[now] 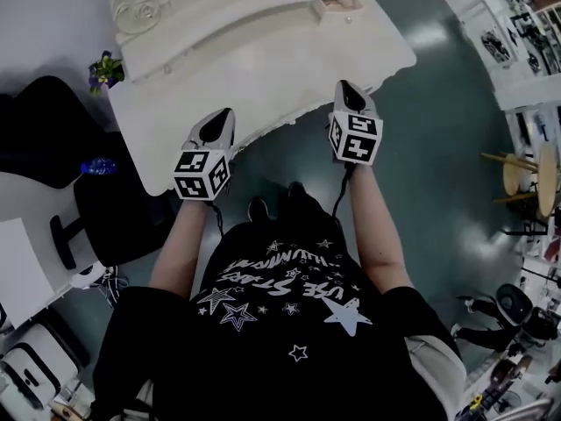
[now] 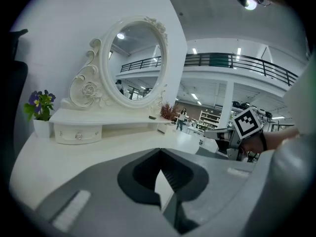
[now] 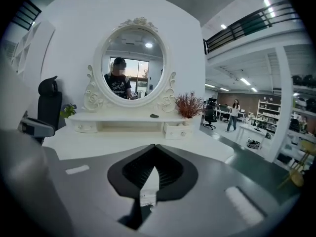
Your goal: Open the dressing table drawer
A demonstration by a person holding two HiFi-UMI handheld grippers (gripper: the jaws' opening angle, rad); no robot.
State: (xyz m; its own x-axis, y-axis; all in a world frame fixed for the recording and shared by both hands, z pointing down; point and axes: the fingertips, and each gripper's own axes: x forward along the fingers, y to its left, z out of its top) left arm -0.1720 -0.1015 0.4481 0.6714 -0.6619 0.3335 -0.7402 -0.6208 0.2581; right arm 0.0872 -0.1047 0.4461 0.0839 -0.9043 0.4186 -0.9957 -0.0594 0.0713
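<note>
The white dressing table stands in front of me with an oval mirror on a low shelf. A small drawer with a knob sits at each end of the shelf: the left drawer and the right drawer, which also shows in the head view. Both drawers look closed. My left gripper hovers over the table's front edge, shut and empty. My right gripper is level with it to the right, also shut on nothing.
A pot of purple flowers stands at the table's left end and a red twig plant by the right drawer. A small dark thing lies on the shelf. A black office chair is at my left.
</note>
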